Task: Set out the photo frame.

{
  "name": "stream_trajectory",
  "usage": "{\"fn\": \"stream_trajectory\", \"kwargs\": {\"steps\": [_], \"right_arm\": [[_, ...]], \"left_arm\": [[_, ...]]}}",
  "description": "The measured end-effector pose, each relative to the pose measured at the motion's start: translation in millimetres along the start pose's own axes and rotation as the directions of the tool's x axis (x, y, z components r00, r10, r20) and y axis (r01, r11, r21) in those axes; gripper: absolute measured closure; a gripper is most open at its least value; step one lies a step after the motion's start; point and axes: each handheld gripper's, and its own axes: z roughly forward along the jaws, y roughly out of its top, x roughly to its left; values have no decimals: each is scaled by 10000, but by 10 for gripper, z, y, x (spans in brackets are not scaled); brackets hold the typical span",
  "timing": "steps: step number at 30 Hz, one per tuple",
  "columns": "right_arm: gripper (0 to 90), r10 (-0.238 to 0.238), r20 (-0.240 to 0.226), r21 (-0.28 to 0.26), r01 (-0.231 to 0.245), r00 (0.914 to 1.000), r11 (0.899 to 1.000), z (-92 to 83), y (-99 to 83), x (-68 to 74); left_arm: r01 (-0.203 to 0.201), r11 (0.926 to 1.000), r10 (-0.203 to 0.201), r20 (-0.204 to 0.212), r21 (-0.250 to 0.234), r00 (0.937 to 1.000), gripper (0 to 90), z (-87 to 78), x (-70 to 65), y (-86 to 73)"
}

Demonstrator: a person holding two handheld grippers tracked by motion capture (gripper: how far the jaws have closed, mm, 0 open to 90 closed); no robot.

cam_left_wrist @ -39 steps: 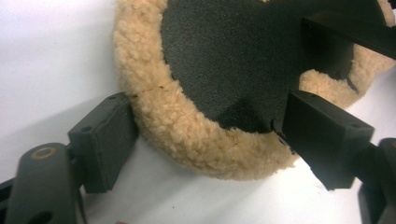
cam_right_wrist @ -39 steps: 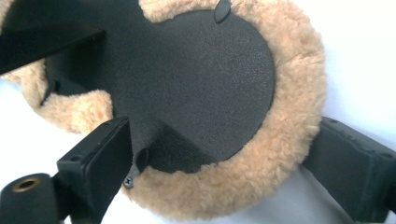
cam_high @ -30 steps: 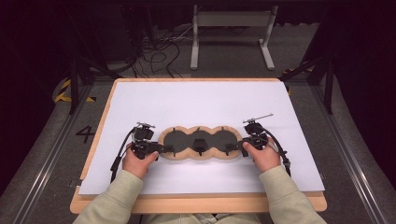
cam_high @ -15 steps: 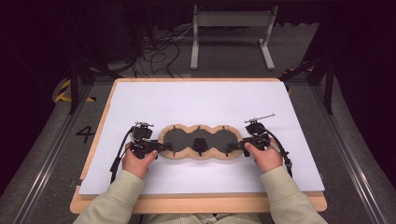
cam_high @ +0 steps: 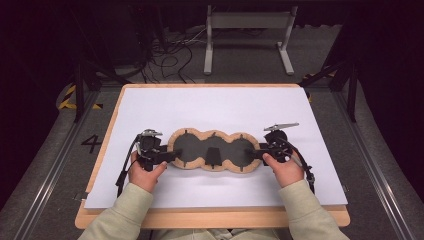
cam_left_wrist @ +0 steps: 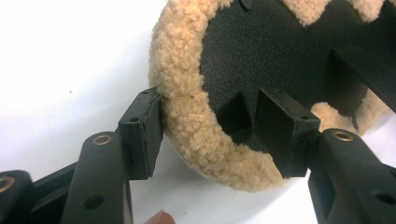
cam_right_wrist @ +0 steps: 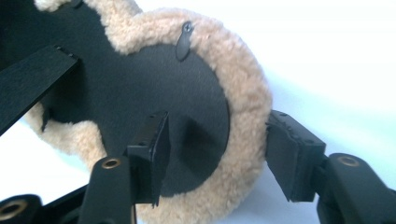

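left gripper: jaws have just been closing, now straddling the fleece rim at the left end of the pad. outer jaw touches the fleece, inner one sits over the black centre, maybe not quite on it yet, so a near-pinch, not a firm one. right gripper: same deal at the right end, jaws have just been closing, rim between them, outer jaw against the fleece, inner one hanging over the black face w/ a slight gap.

pad = long three-lobed thing, tan fleece edge, black textured middle w/ straps, lying flat mid-desk on the white sheet over the desk, between both hands.

handling, my guess: light, floppy, will sag in the middle if lifted by the ends. fleece squashes, so bite deep across the rim, not just the fluff. not fragile, not slippery.
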Motion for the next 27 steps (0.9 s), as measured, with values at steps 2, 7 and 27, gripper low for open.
{"fn": "stream_trajectory", "kwargs": {"steps": [2, 7, 27], "right_arm": [[496, -38, 187, -46, 39, 9998, 10000, -2, -10, 15], [535, -296, 145, -195, 299, 9995, 9994, -17, -54, 46], [690, -1510, -290, -1689, 1440, 9881, 9751, -466, -258, 250]], "left_arm": [[-51, 9999, 50, -78, -154, 10000, 445, -28, -5, 0], [-359, 9983, 348, -239, -462, 9991, 461, -76, -9, -19], [-1621, 9866, 1598, -849, -210, 9835, 530, -161, -44, -163]]}}
